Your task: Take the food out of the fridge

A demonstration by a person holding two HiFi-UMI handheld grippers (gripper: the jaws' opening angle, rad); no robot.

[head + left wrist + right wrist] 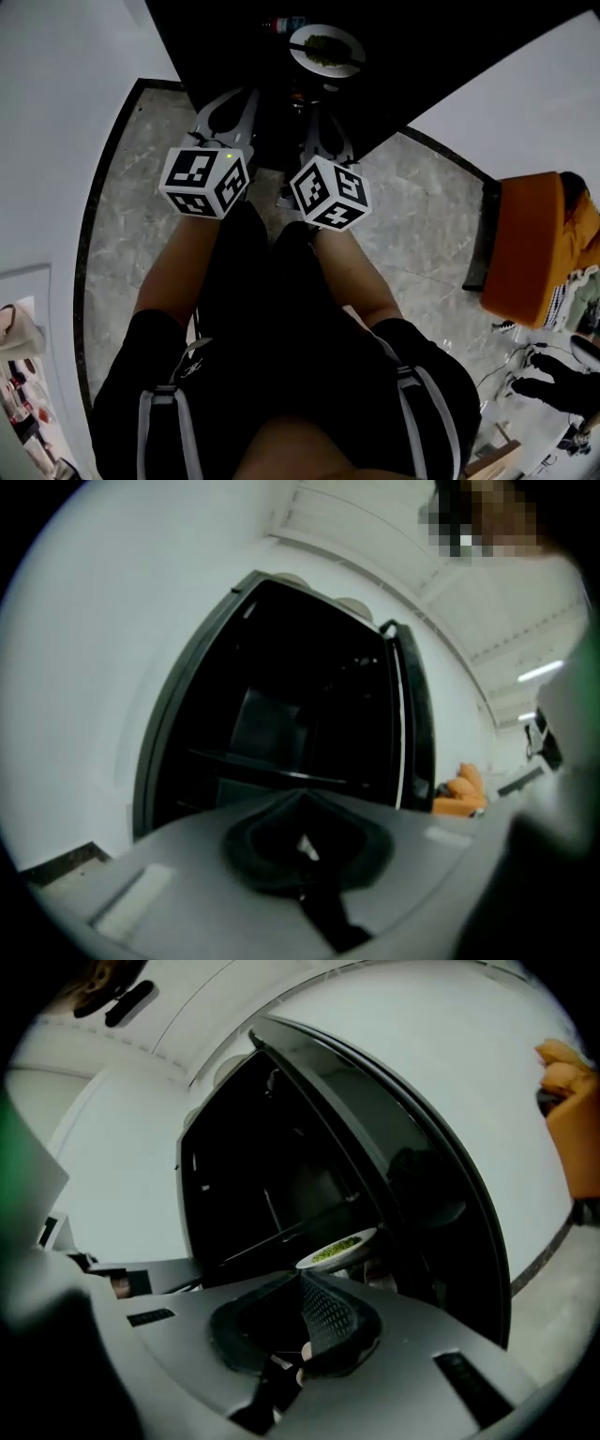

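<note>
**Both grippers shut and empty at the open fridge, plate still inside**

- Far left: white wall panel, then grey marble-pattern floor with a dark border strip.
- Left gripper: jaws closed tip to tip, nothing between them. It points level into the black open fridge. Its black-and-white marker cube sits over the person's left knee in the head view.
- From the left gripper view the fridge interior is dark. One shelf edge is visible; the contents on that side are unreadable.
- Centre: the person's legs in black shorts, standing square to the fridge opening.
- Task item: round white plate of green food inside the fridge, on a shelf, ahead of both grippers and nearer the right one. A thin dark stick lies across it; can't tell what. No jaw is touching the plate.
- Just left of the plate, a small bottle with a red cap and blue label lies on its side.
- Right gripper: jaws pressed together, nothing held. The plate shows just beyond and above its tips, well apart. Its marker cube is beside the left one, not touching it.
- Black fridge door stands open to the right of that gripper.
- Far right: orange upholstered seat on the floor, well clear of the fridge.
</note>
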